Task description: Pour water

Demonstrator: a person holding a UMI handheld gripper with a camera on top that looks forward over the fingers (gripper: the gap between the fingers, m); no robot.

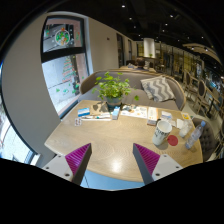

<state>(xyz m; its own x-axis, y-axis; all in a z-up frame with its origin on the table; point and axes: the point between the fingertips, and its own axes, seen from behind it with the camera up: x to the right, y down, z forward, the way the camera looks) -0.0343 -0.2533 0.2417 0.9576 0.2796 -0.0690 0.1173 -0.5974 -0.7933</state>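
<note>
My gripper (111, 152) is open, its two magenta pads (77, 158) wide apart with only bare tabletop between them. It hovers over the near edge of a light wooden table (110, 135). A pale cylindrical cup (161, 133) stands on the table's right side, beyond and to the right of the right finger. Next to it lies a small red thing (172, 141). Further right, near the table's edge, is a clear bottle-like vessel (192, 134). I cannot see water in any of them.
A potted green plant (113, 90) stands at the table's far side, with a small cup (97, 107) and a flat book (95, 116) to its left. A white box (152, 114) sits behind the pale cup. A sofa with a zigzag cushion (157, 88) lies beyond the table.
</note>
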